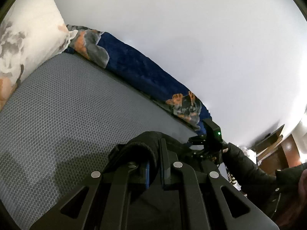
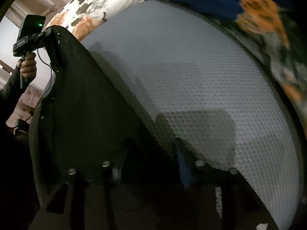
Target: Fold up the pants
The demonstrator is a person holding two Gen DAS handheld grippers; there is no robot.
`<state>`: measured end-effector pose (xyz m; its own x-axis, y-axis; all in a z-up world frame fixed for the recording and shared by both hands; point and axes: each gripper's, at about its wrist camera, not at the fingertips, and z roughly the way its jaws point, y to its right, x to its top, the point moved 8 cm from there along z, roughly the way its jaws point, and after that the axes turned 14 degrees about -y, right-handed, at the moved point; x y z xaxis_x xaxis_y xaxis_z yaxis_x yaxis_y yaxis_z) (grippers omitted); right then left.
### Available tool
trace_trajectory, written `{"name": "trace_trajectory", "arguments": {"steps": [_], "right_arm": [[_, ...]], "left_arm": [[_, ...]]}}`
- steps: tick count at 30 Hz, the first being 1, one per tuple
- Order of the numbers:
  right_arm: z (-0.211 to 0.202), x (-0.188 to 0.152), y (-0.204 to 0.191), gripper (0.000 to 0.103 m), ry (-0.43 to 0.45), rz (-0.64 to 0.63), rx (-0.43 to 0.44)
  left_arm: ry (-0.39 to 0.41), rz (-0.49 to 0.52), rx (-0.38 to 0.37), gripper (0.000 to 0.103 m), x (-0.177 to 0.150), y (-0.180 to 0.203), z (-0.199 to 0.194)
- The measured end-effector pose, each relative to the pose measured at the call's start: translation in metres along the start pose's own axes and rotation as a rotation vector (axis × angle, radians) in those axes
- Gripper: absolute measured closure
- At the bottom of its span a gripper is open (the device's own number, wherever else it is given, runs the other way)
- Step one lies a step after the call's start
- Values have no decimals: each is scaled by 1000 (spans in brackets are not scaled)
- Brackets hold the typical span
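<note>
The black pants (image 2: 82,103) hang stretched between my two grippers above the grey textured mattress (image 1: 63,103). In the left wrist view my left gripper (image 1: 155,153) is shut on a bunched edge of the pants (image 1: 138,145). The right gripper (image 1: 197,140) shows there at the pants' far end, held by a gloved hand. In the right wrist view my right gripper (image 2: 151,161) is mostly covered by the dark cloth; a blue pad (image 2: 182,164) shows beside the fabric, and it grips the pants. The left gripper (image 2: 55,57) holds the cloth's upper left corner.
A white floral pillow (image 1: 25,38) lies at the mattress head. A navy blanket with an orange and grey print (image 1: 142,71) runs along the far edge against a white wall (image 1: 191,28). Brown wooden furniture (image 1: 276,153) stands at the right.
</note>
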<state>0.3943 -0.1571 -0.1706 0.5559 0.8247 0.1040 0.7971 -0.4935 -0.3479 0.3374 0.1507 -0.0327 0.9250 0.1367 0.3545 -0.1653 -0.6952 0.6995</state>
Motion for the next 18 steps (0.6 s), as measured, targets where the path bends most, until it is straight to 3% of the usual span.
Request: {"name": "trace_trajectory", "arguments": {"steps": [4, 13, 18], "right_arm": [[-4, -12, 3, 91, 23, 57, -87], [-56, -45, -48, 95, 224, 221, -400], [-87, -79, -109, 96, 303, 292, -496]], "left_arm": [[-15, -7, 27, 95, 1, -4, 5], [-33, 40, 56, 95, -14, 6, -7], [-31, 77, 26, 95, -40, 26, -30]]}}
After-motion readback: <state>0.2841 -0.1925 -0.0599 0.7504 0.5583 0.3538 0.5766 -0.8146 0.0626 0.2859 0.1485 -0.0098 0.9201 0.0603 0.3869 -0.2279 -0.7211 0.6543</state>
